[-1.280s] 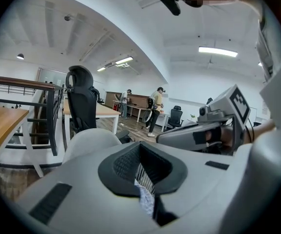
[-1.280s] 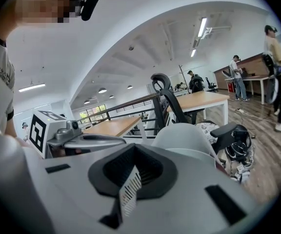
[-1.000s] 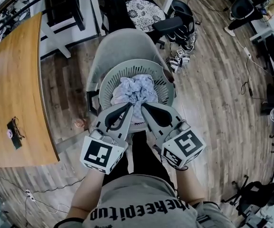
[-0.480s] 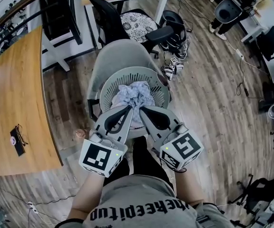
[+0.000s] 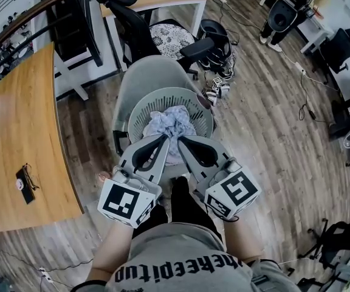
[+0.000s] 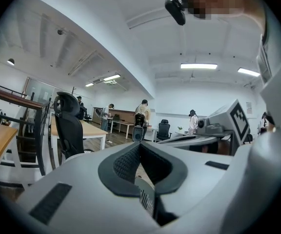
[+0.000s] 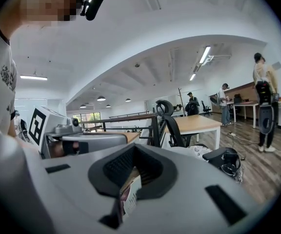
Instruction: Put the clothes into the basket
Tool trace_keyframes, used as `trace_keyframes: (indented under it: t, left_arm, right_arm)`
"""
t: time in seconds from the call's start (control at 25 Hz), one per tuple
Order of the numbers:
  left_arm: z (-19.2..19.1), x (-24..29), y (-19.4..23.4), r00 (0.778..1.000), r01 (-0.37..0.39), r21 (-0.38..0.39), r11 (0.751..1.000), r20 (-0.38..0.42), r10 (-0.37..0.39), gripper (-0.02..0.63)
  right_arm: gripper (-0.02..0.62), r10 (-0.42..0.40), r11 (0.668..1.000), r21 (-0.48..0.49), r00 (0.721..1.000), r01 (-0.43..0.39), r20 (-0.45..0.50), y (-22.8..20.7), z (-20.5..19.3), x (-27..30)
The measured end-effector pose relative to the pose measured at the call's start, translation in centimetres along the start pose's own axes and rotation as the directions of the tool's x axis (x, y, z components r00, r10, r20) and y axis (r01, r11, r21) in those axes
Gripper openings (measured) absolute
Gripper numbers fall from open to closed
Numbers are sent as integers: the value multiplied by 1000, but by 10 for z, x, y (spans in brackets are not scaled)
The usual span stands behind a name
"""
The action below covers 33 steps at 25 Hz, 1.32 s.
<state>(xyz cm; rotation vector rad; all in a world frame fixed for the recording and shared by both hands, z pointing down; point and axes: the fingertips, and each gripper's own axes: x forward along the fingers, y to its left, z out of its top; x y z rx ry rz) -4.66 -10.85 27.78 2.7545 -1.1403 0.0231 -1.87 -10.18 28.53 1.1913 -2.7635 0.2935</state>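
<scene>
Grey-blue clothes (image 5: 174,123) sit in the basket (image 5: 140,105) on the chair (image 5: 144,72). Your left gripper (image 5: 165,138) and right gripper (image 5: 181,140) have risen off it, fingers together, nothing held. Drop looks done.

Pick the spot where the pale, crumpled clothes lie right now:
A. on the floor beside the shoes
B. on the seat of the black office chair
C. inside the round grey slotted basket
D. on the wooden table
C: the head view shows the clothes bunched inside the basket, ringed by its slotted wall.
</scene>
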Motion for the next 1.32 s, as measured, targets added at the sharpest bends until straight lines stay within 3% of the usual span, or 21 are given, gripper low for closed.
trace_keyframes:
  t: [1.32]
  left_arm:
    - [23, -59, -24, 996, 43, 34, 999, 79, -45, 14]
  right_arm:
    - [9, -36, 998, -42, 993, 41, 111, 57, 24, -26]
